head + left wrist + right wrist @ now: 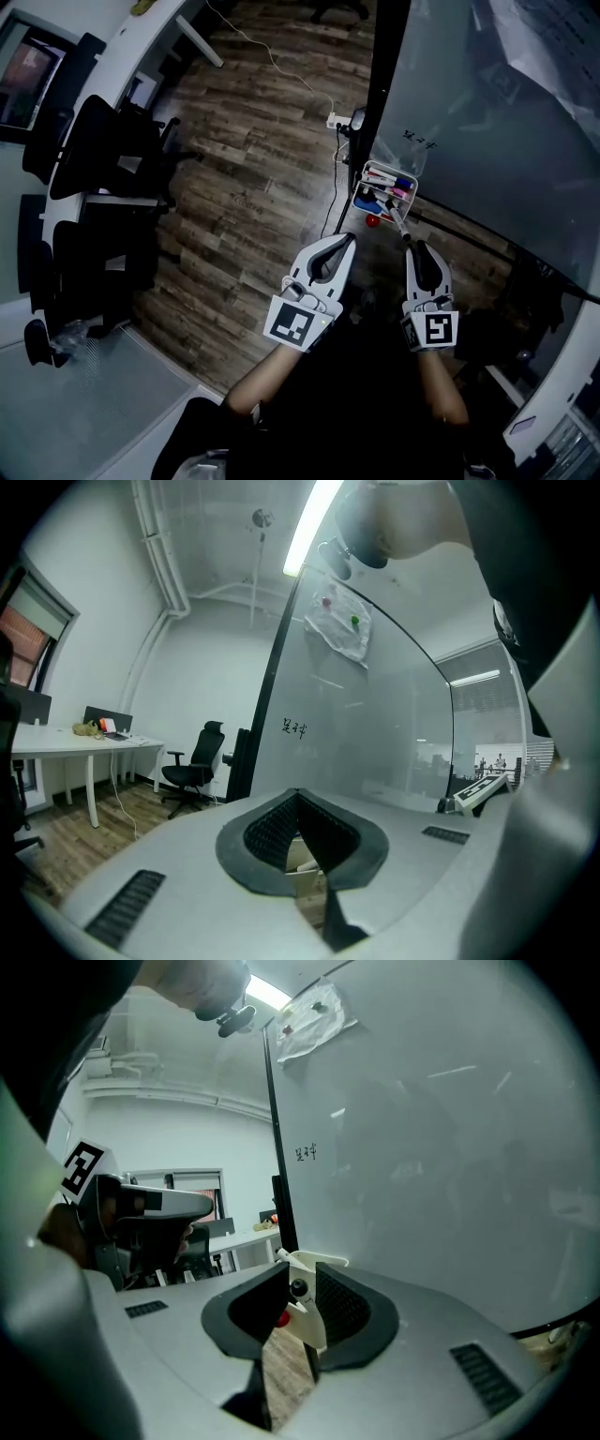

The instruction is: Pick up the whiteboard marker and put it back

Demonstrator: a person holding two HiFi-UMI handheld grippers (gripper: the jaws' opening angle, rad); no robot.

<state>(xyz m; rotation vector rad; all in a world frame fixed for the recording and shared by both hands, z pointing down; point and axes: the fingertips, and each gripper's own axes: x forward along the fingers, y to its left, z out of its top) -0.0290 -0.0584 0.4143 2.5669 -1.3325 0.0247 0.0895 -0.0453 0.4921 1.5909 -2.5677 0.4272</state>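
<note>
Pickup done: my right gripper (413, 246) fingers pinch the whiteboard marker (400, 223) | left gripper (351, 238) fingers pressed together, empty | return to far marker tray (362, 184) pending

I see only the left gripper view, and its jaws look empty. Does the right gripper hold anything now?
Observer: Yes. The right gripper is shut on a white marker with a black end.
Operator: Where does that marker point?
Observer: In the head view it points toward the white tray of coloured markers at the whiteboard. I cannot tell whether it touches the tray.
Operator: Where is my left gripper compared to the right one?
Observer: The left gripper is close beside it, with the tips about level, a little short of the tray.
</note>
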